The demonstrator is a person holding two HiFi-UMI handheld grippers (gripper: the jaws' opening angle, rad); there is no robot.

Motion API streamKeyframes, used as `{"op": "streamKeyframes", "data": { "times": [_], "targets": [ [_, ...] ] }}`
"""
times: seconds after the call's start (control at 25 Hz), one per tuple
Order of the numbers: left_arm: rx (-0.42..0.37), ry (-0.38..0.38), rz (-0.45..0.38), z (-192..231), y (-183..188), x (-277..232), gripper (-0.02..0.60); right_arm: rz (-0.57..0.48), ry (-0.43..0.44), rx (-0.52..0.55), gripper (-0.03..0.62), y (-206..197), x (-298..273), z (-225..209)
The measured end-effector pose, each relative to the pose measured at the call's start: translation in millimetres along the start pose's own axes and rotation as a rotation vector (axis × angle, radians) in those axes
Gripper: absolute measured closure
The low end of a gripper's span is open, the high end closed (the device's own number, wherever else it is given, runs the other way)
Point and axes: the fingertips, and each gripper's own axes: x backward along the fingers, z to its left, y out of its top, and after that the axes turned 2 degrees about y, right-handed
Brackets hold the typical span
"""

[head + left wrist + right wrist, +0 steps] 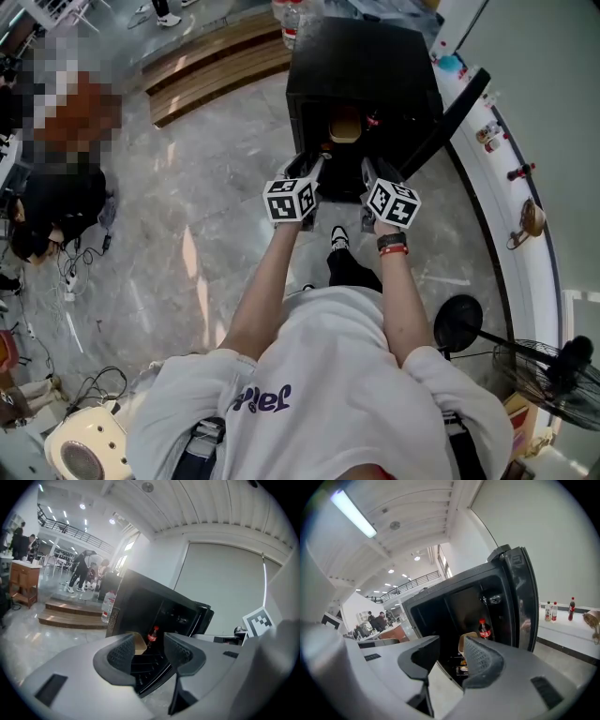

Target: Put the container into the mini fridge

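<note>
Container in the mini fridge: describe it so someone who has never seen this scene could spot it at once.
Find the black mini fridge standing on the pale marble floor, its door swung open. Inside sits the container, beside a cola bottle. It is pale tan against the dark interior, while the bottle is dark with a red cap and label.

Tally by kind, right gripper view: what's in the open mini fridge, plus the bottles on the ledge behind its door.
Cola bottle in the mini fridge: 1
Tan container in the mini fridge: 1
Bottles on the ledge: 3
Total: 5
Small items on the fridge's lower shelf are too small to tell and are not counted.
</note>
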Motion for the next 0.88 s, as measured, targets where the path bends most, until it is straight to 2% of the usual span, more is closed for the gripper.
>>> {"op": "streamKeyframes", "data": {
  "times": [0.2, 0.52, 0.88],
  "targets": [
    [-0.021, -0.002, -0.015, -3, 1, 34, 0.38, -0.012, 0.008, 0.038, 0.427, -4, 28, 18],
    [-0.12, -0.013, -0.032, -20, 1, 62, 0.39, -0.024, -0.004, 0.09, 0.433, -8, 60, 18],
    [-0.137, -0.015, -0.06, -27, 1, 90, 0.408, -0.036, -0.007, 0.143, 0.45, -9, 92, 25]
  ]
}}
